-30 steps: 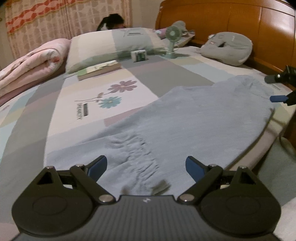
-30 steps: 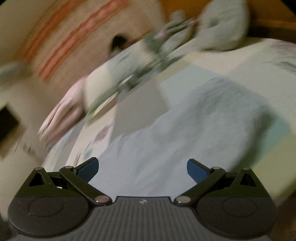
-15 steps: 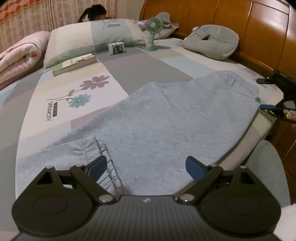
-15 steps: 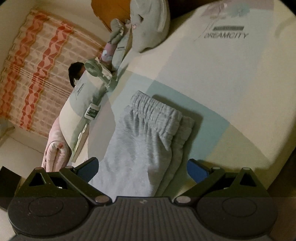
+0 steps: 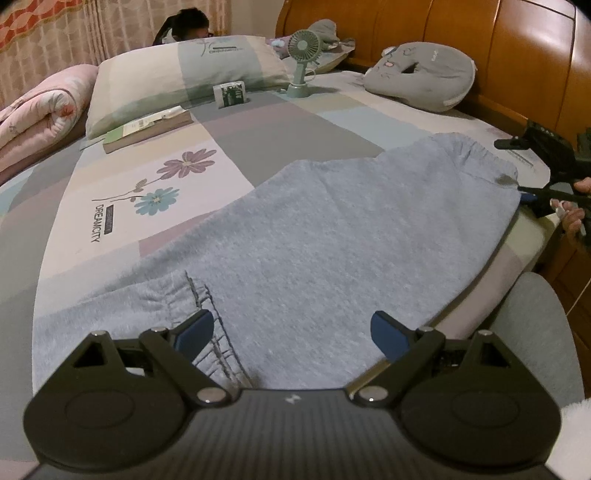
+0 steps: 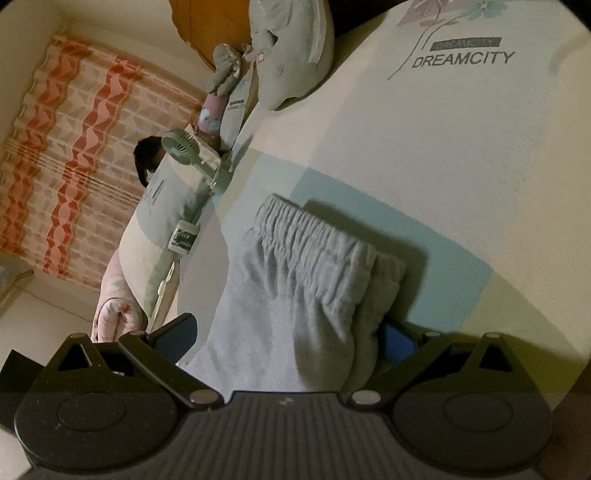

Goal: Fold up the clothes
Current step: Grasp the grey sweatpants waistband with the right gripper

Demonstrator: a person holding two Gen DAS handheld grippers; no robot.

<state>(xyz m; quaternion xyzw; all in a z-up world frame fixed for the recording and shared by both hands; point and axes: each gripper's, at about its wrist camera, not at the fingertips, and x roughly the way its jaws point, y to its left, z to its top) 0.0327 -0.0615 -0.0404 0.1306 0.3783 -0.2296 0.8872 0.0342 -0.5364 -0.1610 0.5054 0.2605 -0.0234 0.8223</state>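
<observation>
Light grey-blue sweatpants (image 5: pixel 332 229) lie flat across the patchwork bed sheet (image 5: pixel 122 206). My left gripper (image 5: pixel 291 328) hovers open over the gathered cuff end, nothing pinched between its blue pads. The elastic waistband (image 6: pixel 306 236) lies at the far end by the bed's edge. My right gripper (image 6: pixel 288 336) is rolled onto its side there, with the jaws wide and a corner of the waist fabric between the fingers; the cloth partly hides the right pad (image 6: pixel 399 341). In the left wrist view the right gripper (image 5: pixel 524 170) shows at the right edge, held by a hand (image 5: pixel 572 218).
At the head of the bed are a pillow (image 5: pixel 184 70), a small green fan (image 5: pixel 303 48), a book (image 5: pixel 147 125), a small box (image 5: pixel 231 94), a grey cushion (image 5: pixel 421 74) and a rolled pink quilt (image 5: pixel 37 107). A wooden headboard (image 5: pixel 480 37) runs behind. A person's head (image 5: pixel 188 27) shows past the pillow.
The right gripper has rolled and dropped toward the waistband, so the cloth now sits between its fingers. The left gripper has shifted sideways along the cuff end and stays open.
</observation>
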